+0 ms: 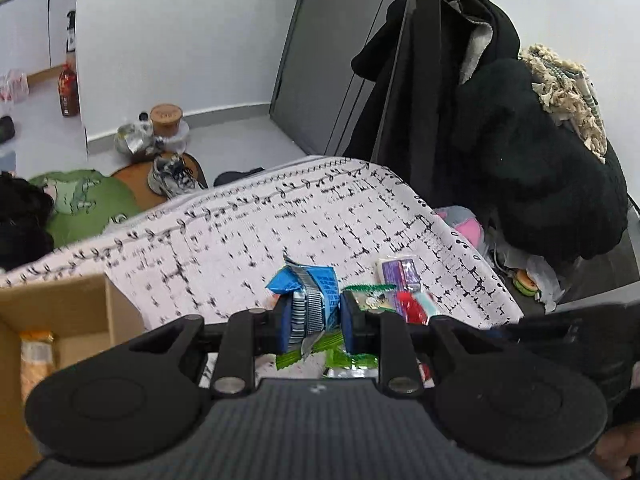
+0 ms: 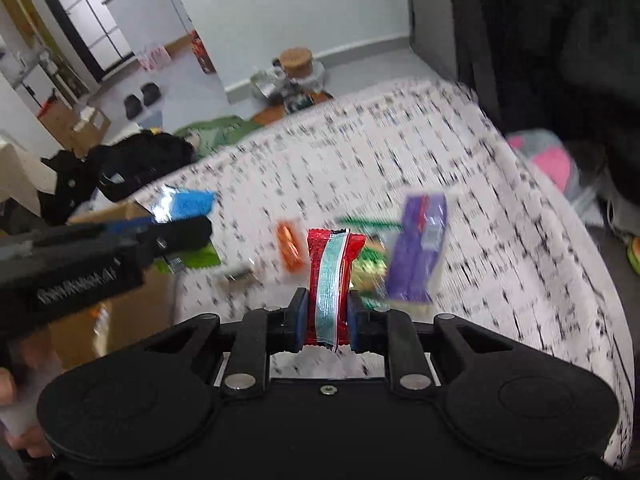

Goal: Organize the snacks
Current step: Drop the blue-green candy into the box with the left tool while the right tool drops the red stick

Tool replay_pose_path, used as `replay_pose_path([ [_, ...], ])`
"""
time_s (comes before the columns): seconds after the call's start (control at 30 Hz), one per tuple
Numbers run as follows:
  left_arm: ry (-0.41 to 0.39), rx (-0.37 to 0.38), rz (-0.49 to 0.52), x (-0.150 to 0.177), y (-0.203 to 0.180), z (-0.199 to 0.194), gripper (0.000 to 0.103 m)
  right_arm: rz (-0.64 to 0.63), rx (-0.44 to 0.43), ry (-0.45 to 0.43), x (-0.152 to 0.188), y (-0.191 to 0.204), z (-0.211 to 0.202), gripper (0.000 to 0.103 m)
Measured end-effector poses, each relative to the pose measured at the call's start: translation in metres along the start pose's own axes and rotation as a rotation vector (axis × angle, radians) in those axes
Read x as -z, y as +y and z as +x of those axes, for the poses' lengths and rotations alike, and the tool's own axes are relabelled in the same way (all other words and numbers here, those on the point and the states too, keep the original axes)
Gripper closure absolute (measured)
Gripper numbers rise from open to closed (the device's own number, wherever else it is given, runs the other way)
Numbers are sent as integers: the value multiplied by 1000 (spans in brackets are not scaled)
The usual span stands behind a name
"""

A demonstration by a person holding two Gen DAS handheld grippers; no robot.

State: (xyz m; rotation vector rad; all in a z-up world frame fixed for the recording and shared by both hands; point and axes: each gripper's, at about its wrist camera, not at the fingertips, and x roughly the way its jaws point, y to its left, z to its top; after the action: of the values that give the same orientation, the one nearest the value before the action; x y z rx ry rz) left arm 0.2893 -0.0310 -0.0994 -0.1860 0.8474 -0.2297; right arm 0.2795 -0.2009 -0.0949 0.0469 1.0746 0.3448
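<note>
Two snacks were clamped at once: the left tongs (image 1: 314, 322) pinched a blue packet (image 1: 308, 294) at lower centre of their frame, and the right tongs (image 2: 327, 320) squeezed a red packet (image 2: 332, 276) upright. A cardboard box (image 1: 76, 308) (lower left) sat beside the patterned surface (image 1: 280, 216), where a purple packet (image 2: 420, 248) lay.

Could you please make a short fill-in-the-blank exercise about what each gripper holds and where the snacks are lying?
1. The left gripper is shut on a ____ snack packet.
2. The right gripper is shut on a ____ snack packet.
3. The purple packet lies on the patterned ____.
4. The cardboard box stands on the ____ side of the left wrist view.

Missing words: blue; red; cloth; left
</note>
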Motion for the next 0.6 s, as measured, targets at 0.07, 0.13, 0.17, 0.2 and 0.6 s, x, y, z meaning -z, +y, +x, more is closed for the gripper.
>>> replay_pose_path([
  [0.07, -1, -1, -3, -2, 4, -5, 79, -11, -13, -16, -5, 8, -4, 83],
  [0.13, -6, -6, -7, -3, 9, -11, 79, -18, -33, -31, -9, 16, -7, 83],
  [0.17, -8, -9, -9, -3, 13, -14, 79, -16, -44, -36, -11, 20, -8, 83],
  [0.2, -9, -9, -9, -3, 17, -16, 79, -14, -54, -41, -12, 23, -9, 83],
  [0.6, -9, -65, -58, 8, 92, -57, 79, -35, -144, -65, -27, 76, 0, 83],
])
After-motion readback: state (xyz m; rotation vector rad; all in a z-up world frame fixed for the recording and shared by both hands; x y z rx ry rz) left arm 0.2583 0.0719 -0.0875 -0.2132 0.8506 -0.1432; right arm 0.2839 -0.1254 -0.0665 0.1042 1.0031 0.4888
